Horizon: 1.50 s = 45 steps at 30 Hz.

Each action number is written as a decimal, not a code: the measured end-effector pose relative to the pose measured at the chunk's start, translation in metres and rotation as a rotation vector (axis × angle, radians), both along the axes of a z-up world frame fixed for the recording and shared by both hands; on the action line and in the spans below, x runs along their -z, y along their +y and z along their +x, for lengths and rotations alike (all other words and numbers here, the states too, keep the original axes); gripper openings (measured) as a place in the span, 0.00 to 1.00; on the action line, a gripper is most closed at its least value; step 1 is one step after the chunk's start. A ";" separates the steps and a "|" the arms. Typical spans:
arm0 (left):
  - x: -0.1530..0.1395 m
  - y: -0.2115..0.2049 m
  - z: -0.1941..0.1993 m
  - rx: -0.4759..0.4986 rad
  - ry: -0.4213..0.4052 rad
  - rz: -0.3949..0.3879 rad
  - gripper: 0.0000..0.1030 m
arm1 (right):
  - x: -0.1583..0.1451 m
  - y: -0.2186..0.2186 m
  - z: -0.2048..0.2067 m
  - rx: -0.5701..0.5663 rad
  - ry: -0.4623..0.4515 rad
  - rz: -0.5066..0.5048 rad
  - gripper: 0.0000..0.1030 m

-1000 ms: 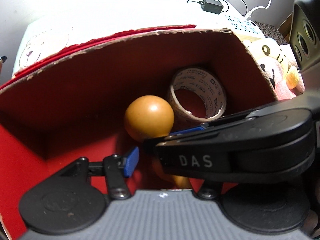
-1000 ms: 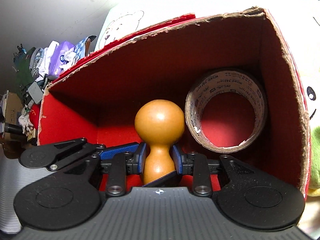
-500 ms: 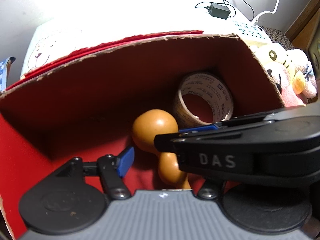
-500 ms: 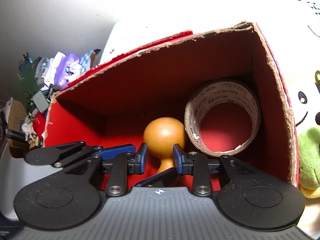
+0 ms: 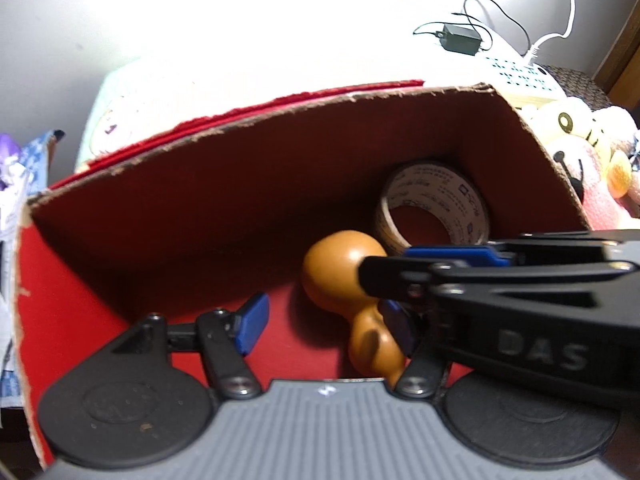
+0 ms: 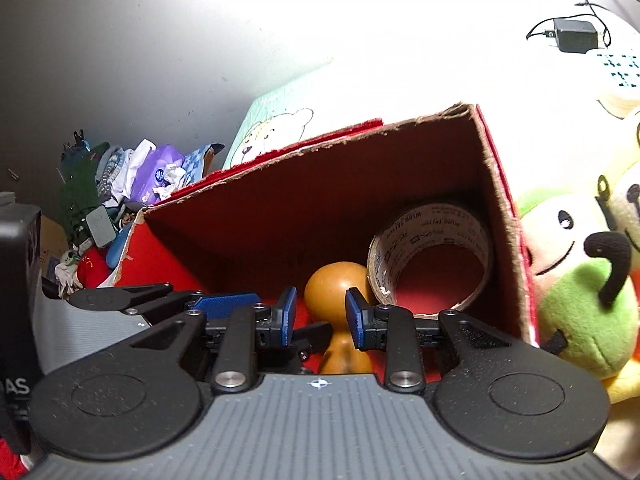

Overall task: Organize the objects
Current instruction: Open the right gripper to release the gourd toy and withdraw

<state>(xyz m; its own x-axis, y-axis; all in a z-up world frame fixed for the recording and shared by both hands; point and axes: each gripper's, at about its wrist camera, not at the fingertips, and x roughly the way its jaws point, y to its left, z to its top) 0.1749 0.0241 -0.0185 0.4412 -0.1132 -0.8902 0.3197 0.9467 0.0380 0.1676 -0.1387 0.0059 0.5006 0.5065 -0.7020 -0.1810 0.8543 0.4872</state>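
Room inside the red cardboard box (image 5: pixel 240 184)
Left half lies bare; brown wooden gourd-shaped piece (image 5: pixel 344 268) and printed tape roll (image 5: pixel 436 204) crowd the right corner.

A cardboard box (image 6: pixel 496 216) stands open at the top. Inside it, a roll of tape (image 6: pixel 434 256) stands on edge in the far right corner, against the right wall. A wooden knob (image 6: pixel 338 304) stands on the box floor just left of the tape, touching or nearly touching it. The left part of the box floor holds nothing else visible. Soft toys (image 6: pixel 576 280) lie outside, against the right wall. Behind the box, a cushion (image 6: pixel 272 132) rests. A power adapter (image 6: pixel 576 40) lies further back on the right. A heap of household clutter (image 6: pixel 132 184) sits outside to the left.
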 end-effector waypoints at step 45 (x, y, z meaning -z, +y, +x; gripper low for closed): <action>-0.068 0.007 -0.153 -0.043 -0.194 0.007 0.61 | -0.026 -0.057 -0.118 -0.005 -0.123 0.175 0.30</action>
